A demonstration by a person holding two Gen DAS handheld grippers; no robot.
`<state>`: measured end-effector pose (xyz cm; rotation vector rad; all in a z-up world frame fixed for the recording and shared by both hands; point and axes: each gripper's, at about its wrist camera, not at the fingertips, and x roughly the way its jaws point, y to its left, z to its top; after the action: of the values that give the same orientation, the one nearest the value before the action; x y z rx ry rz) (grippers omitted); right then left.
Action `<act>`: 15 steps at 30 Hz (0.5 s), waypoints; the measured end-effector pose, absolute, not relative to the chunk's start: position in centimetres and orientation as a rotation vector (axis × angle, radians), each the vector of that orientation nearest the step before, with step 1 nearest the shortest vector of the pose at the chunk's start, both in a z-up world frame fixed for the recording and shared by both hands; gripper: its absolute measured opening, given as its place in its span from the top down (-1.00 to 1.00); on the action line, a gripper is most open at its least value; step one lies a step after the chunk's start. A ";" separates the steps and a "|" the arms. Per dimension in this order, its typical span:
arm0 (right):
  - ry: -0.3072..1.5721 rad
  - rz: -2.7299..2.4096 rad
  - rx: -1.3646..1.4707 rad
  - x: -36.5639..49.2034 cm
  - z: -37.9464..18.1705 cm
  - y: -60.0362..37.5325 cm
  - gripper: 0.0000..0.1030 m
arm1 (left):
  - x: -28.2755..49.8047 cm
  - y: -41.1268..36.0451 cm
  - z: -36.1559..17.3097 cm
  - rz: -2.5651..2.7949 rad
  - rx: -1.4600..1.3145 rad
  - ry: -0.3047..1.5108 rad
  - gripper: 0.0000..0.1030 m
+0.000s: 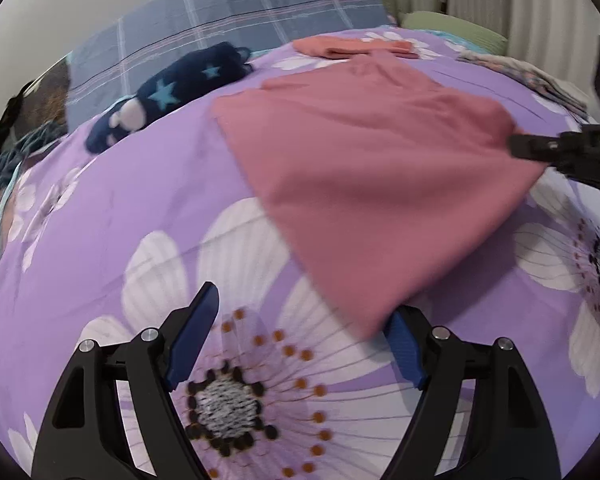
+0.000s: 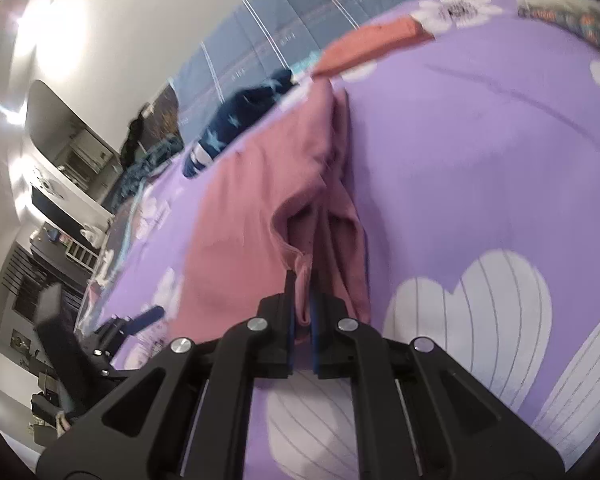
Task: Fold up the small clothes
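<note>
Pinching the pink garment [image 2: 260,208], right tongs [image 2: 302,280] grip; left tongs [image 1: 300,332] gape

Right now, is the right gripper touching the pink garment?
Touching. The right wrist view shows the right gripper shut on a bunched edge of the pink garment.

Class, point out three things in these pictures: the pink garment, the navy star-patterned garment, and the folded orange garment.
pink garment [image 1: 380,184], left wrist view, middle of its flat cloth.
navy star-patterned garment [image 1: 180,84], left wrist view, its body near the light blue stars.
folded orange garment [image 1: 340,46], left wrist view, its top surface.
</note>
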<state>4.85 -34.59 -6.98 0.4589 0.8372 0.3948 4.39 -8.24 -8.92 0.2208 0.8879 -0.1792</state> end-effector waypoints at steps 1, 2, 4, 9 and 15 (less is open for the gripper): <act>0.828 0.380 0.439 4.8 -6.7 -34.6 0.89 | 4.4 -7.8 -9.0 -0.173 0.197 0.897 -0.56; 0.828 0.348 0.407 4.8 -6.6 -34.5 0.89 | 4.5 -7.4 -9.1 -0.172 0.181 0.907 -0.56; 0.867 0.320 0.386 5.1 -7.4 -34.8 0.89 | 4.4 -7.1 -9.3 -0.173 0.160 0.916 -0.56; 0.927 0.316 0.450 4.8 -9.1 -36.3 0.65 | 3.5 -7.4 -8.9 -0.192 0.208 0.911 -0.55; 0.835 0.320 0.402 5.3 -5.8 -37.2 0.63 | 1.7 -7.4 -6.0 -0.400 0.151 0.911 0.64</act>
<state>5.34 -37.20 -5.84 0.4016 0.8348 0.3197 1.73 -7.37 -5.96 0.1506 0.9108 -0.4001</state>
